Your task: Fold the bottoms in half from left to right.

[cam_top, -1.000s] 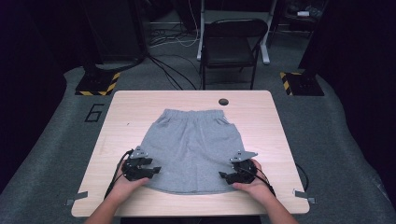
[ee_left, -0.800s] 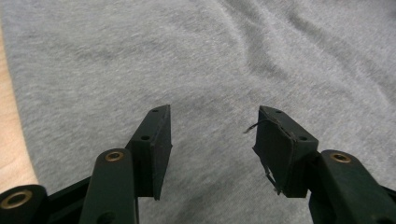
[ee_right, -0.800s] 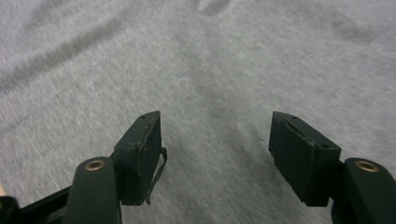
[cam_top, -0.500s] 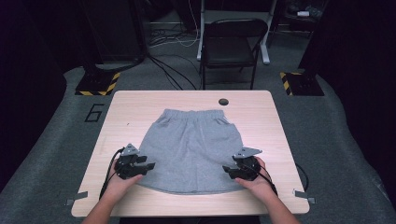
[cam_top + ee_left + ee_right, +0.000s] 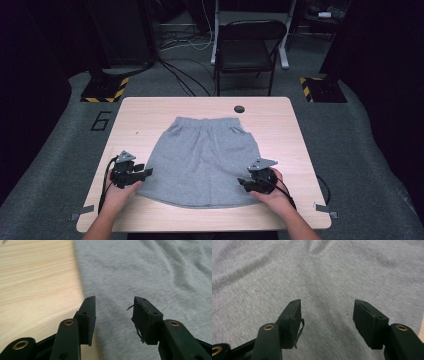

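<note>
Grey shorts [image 5: 205, 155] lie flat on the wooden table [image 5: 150, 107], waistband at the far side, hem toward me. My left gripper [image 5: 146, 173] sits at the shorts' left edge near the hem. In the left gripper view its jaws [image 5: 113, 315] stand apart over the grey cloth [image 5: 150, 270] beside bare wood [image 5: 37, 277]. My right gripper [image 5: 243, 183] rests on the shorts' right side near the hem, its jaws [image 5: 327, 317] apart above the fabric [image 5: 324, 270]. Both pairs of jaws have just been closing, and no fold is pinched between the pads.
A black folding chair [image 5: 250, 45] stands behind the table. A small dark round spot [image 5: 239, 108] sits near the table's far edge. Yellow-and-black striped bases [image 5: 104, 90] [image 5: 320, 87] and cables lie on the grey floor. Bare wood flanks the shorts on both sides.
My left gripper has slid left, from over the shorts' lower left corner to their edge. The right gripper has stayed about where it was. The shorts have not shifted.
</note>
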`<action>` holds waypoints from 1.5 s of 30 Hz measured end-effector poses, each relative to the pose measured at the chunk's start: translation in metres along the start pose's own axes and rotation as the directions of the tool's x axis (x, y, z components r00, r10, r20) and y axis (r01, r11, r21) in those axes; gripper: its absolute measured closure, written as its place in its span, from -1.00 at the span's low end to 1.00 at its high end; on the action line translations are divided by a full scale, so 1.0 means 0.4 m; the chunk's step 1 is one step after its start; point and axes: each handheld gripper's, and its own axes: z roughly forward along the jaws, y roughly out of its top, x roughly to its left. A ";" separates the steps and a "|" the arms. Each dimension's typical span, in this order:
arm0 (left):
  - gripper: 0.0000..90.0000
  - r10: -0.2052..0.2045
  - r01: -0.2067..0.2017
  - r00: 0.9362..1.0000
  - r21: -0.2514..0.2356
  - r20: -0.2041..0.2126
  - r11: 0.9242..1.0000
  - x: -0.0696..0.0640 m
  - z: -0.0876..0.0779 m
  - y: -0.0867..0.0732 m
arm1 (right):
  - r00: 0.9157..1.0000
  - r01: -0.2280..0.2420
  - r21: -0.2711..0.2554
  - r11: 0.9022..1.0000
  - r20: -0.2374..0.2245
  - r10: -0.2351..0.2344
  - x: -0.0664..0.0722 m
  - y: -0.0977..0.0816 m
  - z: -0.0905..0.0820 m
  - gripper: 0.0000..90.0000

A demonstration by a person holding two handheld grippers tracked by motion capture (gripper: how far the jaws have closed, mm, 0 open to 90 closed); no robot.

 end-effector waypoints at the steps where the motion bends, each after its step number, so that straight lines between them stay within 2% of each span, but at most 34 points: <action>1: 0.19 -0.016 0.016 1.000 0.010 -0.011 1.000 0.010 -0.005 -0.003 | 1.000 0.003 0.001 1.000 0.001 -0.003 -0.002 0.000 -0.001 -0.13; 2: 0.20 -0.021 0.022 1.000 0.012 -0.014 1.000 0.013 -0.007 -0.004 | 1.000 -0.009 -0.014 1.000 0.006 0.009 -0.001 0.000 -0.001 -0.13; 3: 0.21 -0.045 0.044 0.999 -0.008 -0.020 0.999 0.015 -0.008 -0.007 | 1.000 -0.018 -0.020 1.000 0.009 0.018 -0.001 0.001 0.000 -0.13; 4: 0.22 -0.047 0.047 0.999 -0.001 -0.022 0.999 0.018 -0.014 -0.007 | 1.000 -0.008 -0.011 1.000 0.004 0.008 -0.006 0.001 -0.004 -0.13; 6: 0.24 -0.051 0.050 0.998 -0.010 -0.033 0.999 0.019 -0.017 -0.008 | 1.000 -0.016 -0.015 1.000 0.006 0.016 -0.006 0.002 -0.005 -0.13; 10: 0.25 -0.050 0.051 0.997 0.010 -0.060 0.999 0.025 -0.029 -0.014 | 1.000 -0.030 -0.028 0.999 0.005 0.031 -0.008 0.005 -0.005 -0.13; 11: 0.26 -0.065 0.066 0.996 0.012 -0.068 0.998 0.029 -0.030 -0.020 | 0.999 -0.040 -0.021 0.999 0.005 0.040 -0.007 0.009 -0.005 -0.13; 13: 0.25 -0.097 0.097 0.994 -0.002 -0.052 0.995 0.032 -0.029 -0.029 | 1.000 -0.028 -0.018 0.999 0.002 0.028 -0.009 0.011 -0.003 -0.13; 14: 0.25 -0.097 0.097 0.994 -0.002 -0.052 0.995 0.032 -0.029 -0.029 | 1.000 -0.012 -0.017 1.000 -0.001 0.012 -0.012 0.013 -0.001 -0.13; 15: 0.25 -0.119 0.119 0.992 0.008 -0.038 0.993 0.029 -0.030 -0.033 | 1.000 -0.030 -0.017 0.999 -0.002 0.030 -0.008 0.014 0.000 -0.13; 17: 0.25 -0.127 0.128 0.991 0.012 -0.033 0.992 0.020 -0.027 -0.036 | 1.000 -0.014 -0.023 1.000 -0.006 0.014 -0.011 0.018 0.002 -0.13; 19: 0.25 -0.118 0.119 0.992 0.011 -0.041 0.993 0.016 -0.024 -0.037 | 1.000 -0.016 -0.025 1.000 -0.007 0.016 -0.010 0.019 0.003 -0.13; 20: 0.25 -0.091 0.093 0.994 0.026 -0.058 0.995 0.013 -0.021 -0.038 | 1.000 -0.013 -0.027 1.000 -0.010 0.013 -0.011 0.022 0.004 -0.13; 22: 0.25 -0.100 0.102 0.994 0.034 -0.050 0.994 0.009 -0.016 -0.043 | 1.000 -0.030 -0.037 0.999 -0.009 0.030 -0.007 0.024 0.005 -0.13; 24: 0.26 -0.106 0.108 0.993 0.040 -0.054 0.993 0.007 -0.014 -0.046 | 0.999 -0.029 -0.033 0.999 -0.015 0.028 -0.007 0.025 0.005 -0.14; 25: 0.28 -0.114 0.116 0.992 0.047 -0.050 0.992 0.006 -0.012 -0.049 | 1.000 -0.011 -0.025 1.000 -0.018 0.010 -0.009 0.028 0.006 -0.14; 27: 0.33 -0.104 0.106 0.993 0.046 -0.050 0.993 0.008 -0.010 -0.051 | 1.000 -0.019 -0.028 0.999 -0.019 0.018 -0.006 0.028 0.008 -0.14; 32: 0.48 -0.118 0.120 0.992 0.039 -0.039 0.992 0.002 -0.006 -0.052 | 1.000 -0.009 -0.021 1.000 -0.021 0.009 -0.007 0.029 0.009 -0.15; 33: 0.53 -0.112 0.114 0.993 0.042 -0.046 0.993 0.001 -0.003 -0.053 | 1.000 -0.022 -0.026 0.999 -0.016 0.021 -0.007 0.029 0.008 -0.15; 36: 0.62 -0.095 0.097 0.994 0.058 -0.048 0.994 -0.001 0.001 -0.055 | 1.000 -0.016 -0.033 0.999 -0.014 0.016 -0.009 0.028 0.007 -0.15; 37: 0.65 -0.074 0.077 0.996 0.056 -0.057 0.995 -0.002 0.003 -0.054 | 1.000 -0.013 -0.032 0.999 -0.015 0.013 -0.011 0.029 0.006 -0.15; 40: 0.74 -0.074 0.077 0.995 0.060 -0.063 0.995 -0.006 0.004 -0.053 | 1.000 -0.017 -0.033 0.999 -0.016 0.016 -0.010 0.028 0.006 -0.15; 41: 0.79 -0.057 0.062 0.996 0.077 -0.066 0.995 -0.006 0.003 -0.052 | 1.000 -0.018 -0.030 0.999 -0.016 0.017 -0.009 0.028 0.007 -0.15; 44: 0.90 -0.059 0.064 0.996 0.073 -0.060 0.995 -0.009 0.006 -0.051 | 1.000 -0.024 -0.024 0.999 -0.016 0.024 -0.007 0.029 0.008 -0.15; 45: 0.91 -0.041 0.046 0.997 0.080 -0.064 0.996 -0.010 0.006 -0.049 | 1.000 -0.019 -0.025 1.000 -0.018 0.018 -0.008 0.029 0.008 -0.15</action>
